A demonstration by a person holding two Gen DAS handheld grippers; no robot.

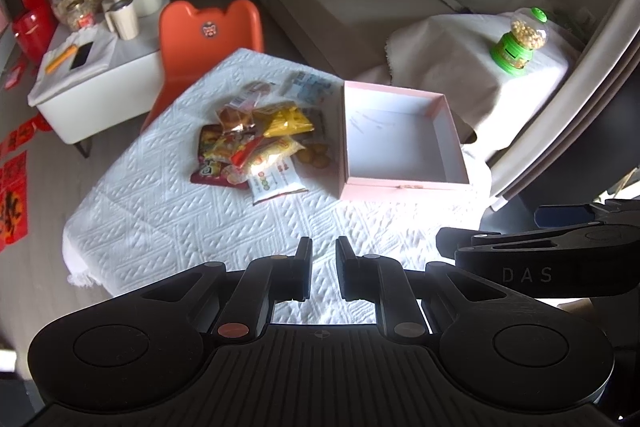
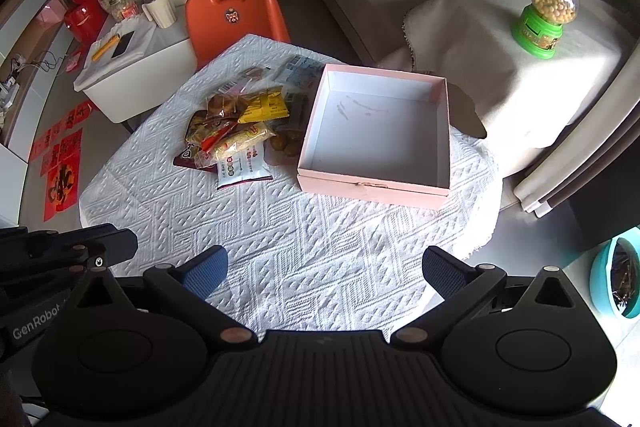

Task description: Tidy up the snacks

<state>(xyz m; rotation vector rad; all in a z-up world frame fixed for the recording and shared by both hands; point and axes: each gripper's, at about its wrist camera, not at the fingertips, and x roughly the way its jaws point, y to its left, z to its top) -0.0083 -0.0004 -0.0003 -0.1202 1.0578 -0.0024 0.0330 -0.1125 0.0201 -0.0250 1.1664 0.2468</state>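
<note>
A pile of snack packets (image 1: 260, 143) (image 2: 240, 131) lies on a small table with a white quilted cloth (image 1: 180, 219) (image 2: 304, 251). A yellow packet (image 1: 286, 121) (image 2: 264, 105) sits on top. An open pink box (image 1: 400, 183) (image 2: 368, 189), white inside and holding nothing, stands right of the pile. My left gripper (image 1: 323, 269) hovers above the table's near side, its jaws nearly closed with a narrow gap and nothing between them. My right gripper (image 2: 324, 271) is wide open and holds nothing, above the near edge.
An orange chair (image 1: 210, 27) (image 2: 236, 19) stands behind the table. A white side table (image 1: 96, 67) with jars and cups is at the far left. A green candy dispenser (image 1: 520, 41) (image 2: 548, 15) sits on a cloth-covered stand at right. A sofa is behind.
</note>
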